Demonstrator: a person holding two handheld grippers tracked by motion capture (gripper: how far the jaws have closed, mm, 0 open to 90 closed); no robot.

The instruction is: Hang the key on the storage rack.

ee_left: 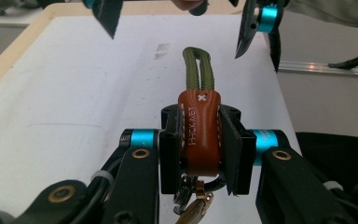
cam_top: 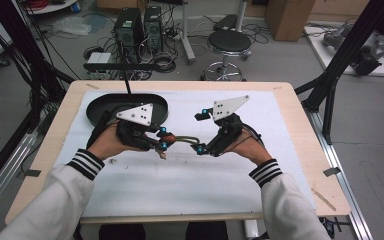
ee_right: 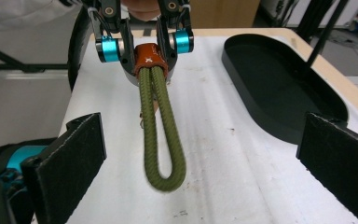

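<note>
Hands in black gloves reach in from the near edge of the white-covered wooden table (cam_top: 280, 125), each holding a gripper above the middle of the cloth. At the far left of the cloth sits a shallow oval black tray (cam_top: 100, 107), partly covered in the high view by the grey plate on the left gripper (cam_top: 161, 141).

That left gripper is clamped on the brown stitched leather sleeve (ee_left: 199, 133) of a keychain strap: in its own view the two black jaws press flat against the sleeve's sides. Below the sleeve hang a metal split ring and a gold-coloured clasp (ee_left: 196, 205), cut off at the bottom edge, so their full shape is hard to make out. Lettering is stamped along the leather, but it is too small to read surely.

From the sleeve an olive-green braided cord loop (ee_right: 161, 126) stretches rightward toward the right gripper (cam_top: 200, 148), held clear of the cloth. In the right gripper view the loop's rounded end hangs between that gripper's two black padded jaws, which stand wide apart with clear space on both sides of the cord; neither pad touches it. The loop's end looks slightly blurred there.

In the high view the cord's end sits right at the right gripper's tips, and whether it touches them cannot be told from that angle.
</note>
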